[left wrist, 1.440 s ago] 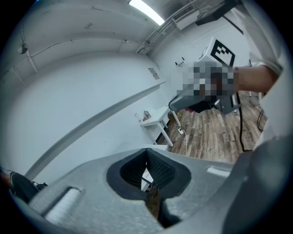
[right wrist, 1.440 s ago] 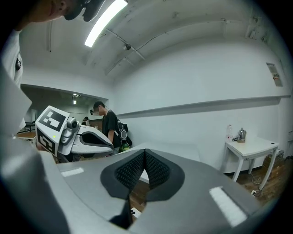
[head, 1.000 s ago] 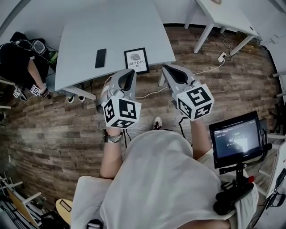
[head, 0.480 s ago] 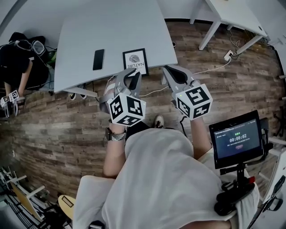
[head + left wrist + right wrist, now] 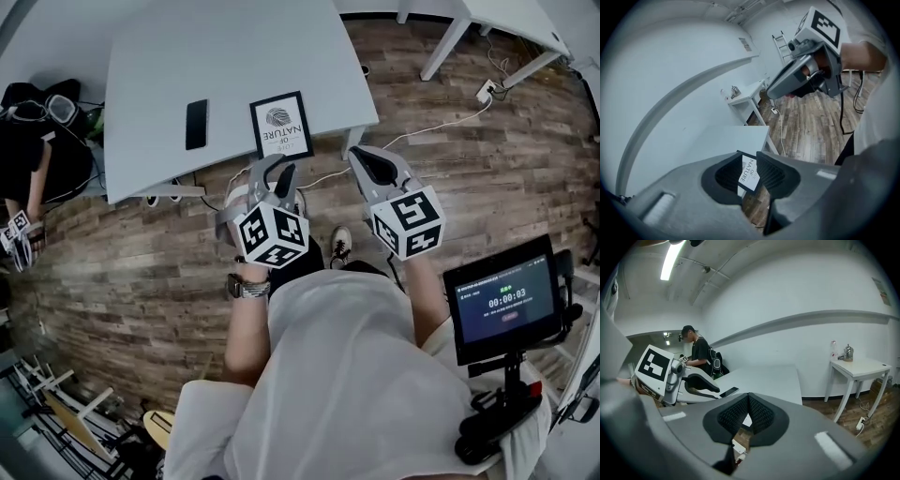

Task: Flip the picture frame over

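Your picture frame (image 5: 280, 125) lies face up at the tabletop's (image 5: 187, 56) near edge, upper centre of the head view. It looks light, stiff and perhaps glazed, so take it by the near border. The fingers of your left gripper (image 5: 277, 176) have just been opening and stand narrowly apart with nothing between them; those of your right gripper (image 5: 367, 161) are together, empty

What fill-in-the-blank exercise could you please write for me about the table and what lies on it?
1. The picture frame lies flat on the grey table with its printed side facing ____.
2. In the head view, the black phone lies to the ____ of the frame.
3. The largest word on the frame's print reads ____.
4. The floor around the table is laid in ____ planks.

Missing words: up; left; NATURE; wood.
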`<move>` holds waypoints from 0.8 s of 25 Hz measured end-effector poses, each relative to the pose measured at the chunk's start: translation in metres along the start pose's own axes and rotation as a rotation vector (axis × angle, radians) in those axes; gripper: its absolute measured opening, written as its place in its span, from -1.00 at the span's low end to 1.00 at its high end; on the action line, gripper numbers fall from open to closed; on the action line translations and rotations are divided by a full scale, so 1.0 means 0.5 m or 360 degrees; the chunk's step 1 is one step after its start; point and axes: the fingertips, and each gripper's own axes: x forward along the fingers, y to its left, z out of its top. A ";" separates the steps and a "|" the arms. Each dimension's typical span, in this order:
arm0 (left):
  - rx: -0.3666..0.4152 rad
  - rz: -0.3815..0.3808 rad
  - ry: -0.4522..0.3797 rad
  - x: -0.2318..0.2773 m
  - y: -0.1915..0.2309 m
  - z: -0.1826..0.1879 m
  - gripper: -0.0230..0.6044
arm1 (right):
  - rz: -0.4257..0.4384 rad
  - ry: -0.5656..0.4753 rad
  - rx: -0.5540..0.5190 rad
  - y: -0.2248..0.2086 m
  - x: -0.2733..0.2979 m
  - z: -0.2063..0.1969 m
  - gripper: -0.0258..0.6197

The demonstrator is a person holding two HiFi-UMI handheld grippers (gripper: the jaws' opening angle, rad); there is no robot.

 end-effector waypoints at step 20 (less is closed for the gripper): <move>0.0125 -0.0206 0.0159 0.214 -0.061 -0.173 -0.49 | -0.0054 0.0165 0.0119 -0.050 0.198 -0.192 -0.92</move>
